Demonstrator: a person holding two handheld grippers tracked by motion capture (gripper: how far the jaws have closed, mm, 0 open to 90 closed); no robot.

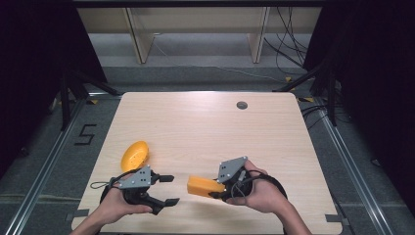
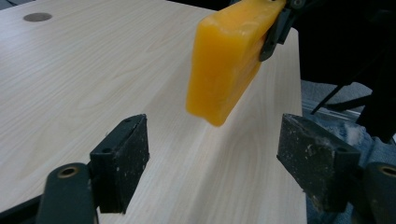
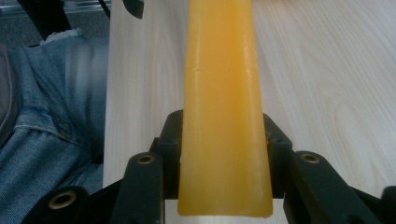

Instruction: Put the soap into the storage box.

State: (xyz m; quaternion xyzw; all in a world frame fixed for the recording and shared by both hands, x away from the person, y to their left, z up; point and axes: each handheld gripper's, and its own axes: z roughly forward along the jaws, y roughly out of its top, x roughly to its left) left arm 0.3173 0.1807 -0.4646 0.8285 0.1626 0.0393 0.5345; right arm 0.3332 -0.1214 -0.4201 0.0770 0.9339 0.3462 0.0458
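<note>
An empty yellow bowl lies tilted on the surface. Right of the bowl, the right tool clamps a yellow block above the surface. The left tool, jaws wide apart with nothing between them, faces the block, just short of it.

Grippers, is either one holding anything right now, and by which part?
The right gripper clamps the orange block by one end, its pads on the block's two broad faces. The left gripper is open and holds nothing.
</note>
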